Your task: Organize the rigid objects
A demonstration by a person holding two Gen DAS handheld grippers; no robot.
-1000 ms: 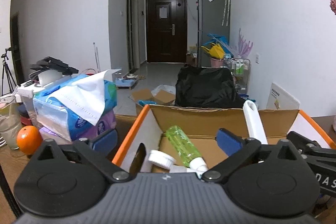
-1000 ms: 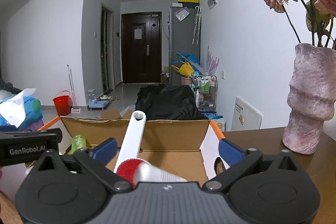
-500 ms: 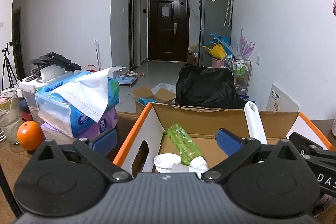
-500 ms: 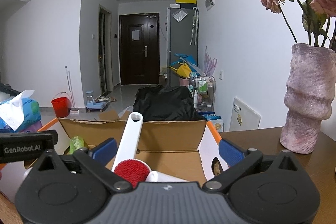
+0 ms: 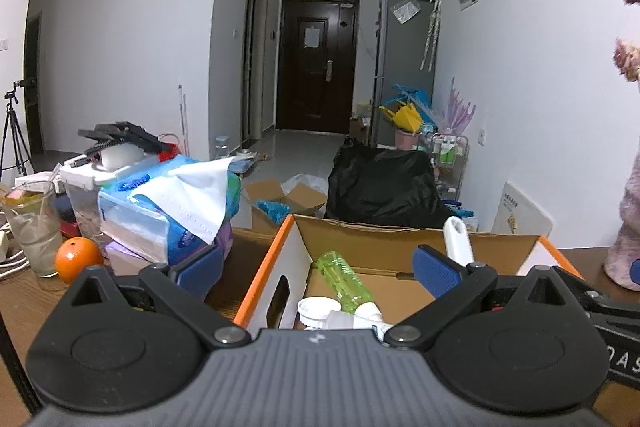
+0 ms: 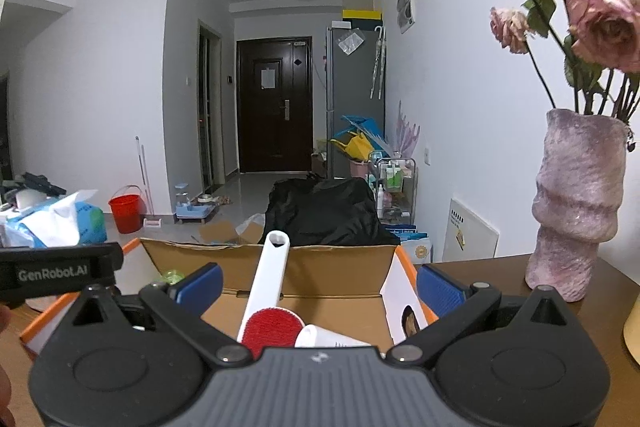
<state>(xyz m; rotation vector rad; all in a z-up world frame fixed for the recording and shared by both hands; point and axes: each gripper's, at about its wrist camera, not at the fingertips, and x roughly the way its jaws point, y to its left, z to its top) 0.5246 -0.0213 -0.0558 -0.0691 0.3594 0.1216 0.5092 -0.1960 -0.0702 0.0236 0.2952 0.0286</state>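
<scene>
Grippers, near field: the left gripper [image 5: 316, 267] and the right gripper [image 6: 318, 285] each hover at the near edge of an open cardboard box [image 5: 384, 239] with blue pads spread wide and nothing between them. Box contents, middle field: a green bottle [image 5: 345, 279] lies tilted beside a white cap [image 5: 318, 308], while a white-handled brush [image 6: 267, 291] with a red head leans upright against the far wall. Surroundings, far field: tissue packs [image 5: 168, 211] and an orange [image 5: 78, 259] sit left of the box, a pink vase [image 6: 576, 203] of roses to its right, all on the wooden table [image 6: 500, 275].
</scene>
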